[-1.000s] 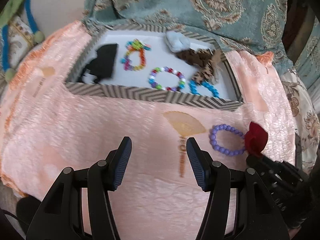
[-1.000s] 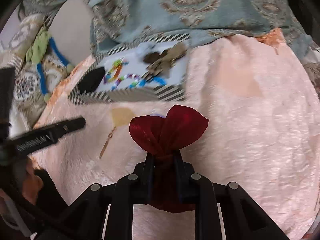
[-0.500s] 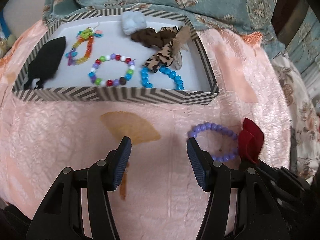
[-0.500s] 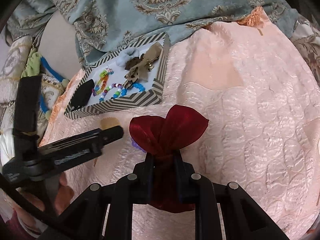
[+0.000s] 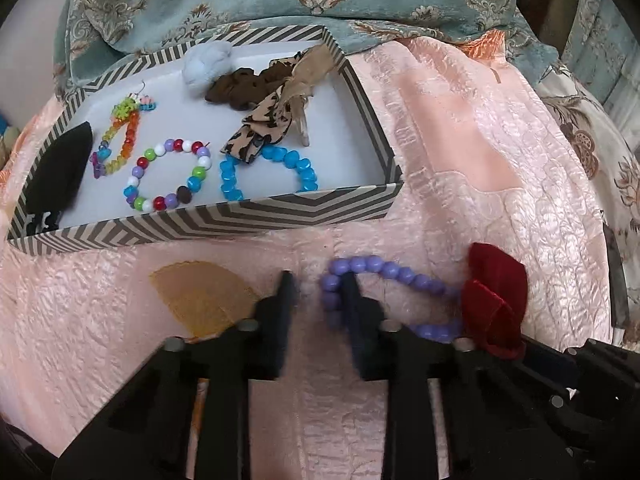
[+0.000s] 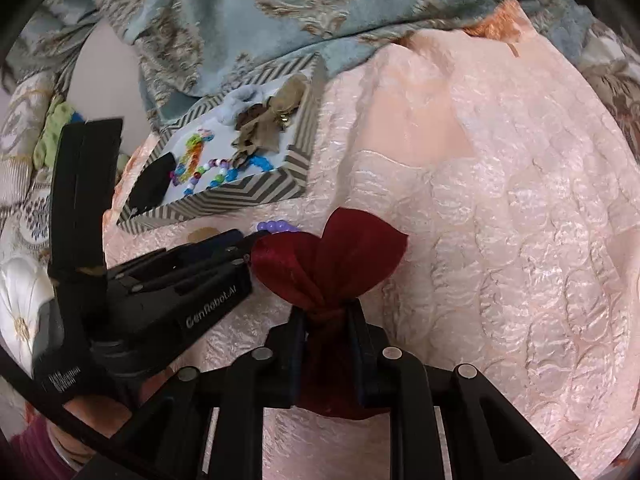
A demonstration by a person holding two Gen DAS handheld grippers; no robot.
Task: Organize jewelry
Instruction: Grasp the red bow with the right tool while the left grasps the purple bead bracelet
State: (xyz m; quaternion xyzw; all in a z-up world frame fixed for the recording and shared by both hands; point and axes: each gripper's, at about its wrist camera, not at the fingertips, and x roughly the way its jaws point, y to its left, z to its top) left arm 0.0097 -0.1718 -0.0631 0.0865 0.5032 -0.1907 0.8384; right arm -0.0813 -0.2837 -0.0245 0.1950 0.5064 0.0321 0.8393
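The left gripper point(image 5: 316, 280), its jaws just closing and blurred, straddles the near-left beads of the purple bead bracelet point(image 5: 394, 274) on the pink quilted cloth point(image 5: 480, 168); whether the pads press yet cannot be told. To its right, the right gripper point(image 6: 326, 314) is clamped on a dark red cloth pouch point(image 6: 332, 256). Farther off, the striped box point(image 5: 224, 222) already holds three bead bracelets and hair ties. Probably only the purple bracelet is left.
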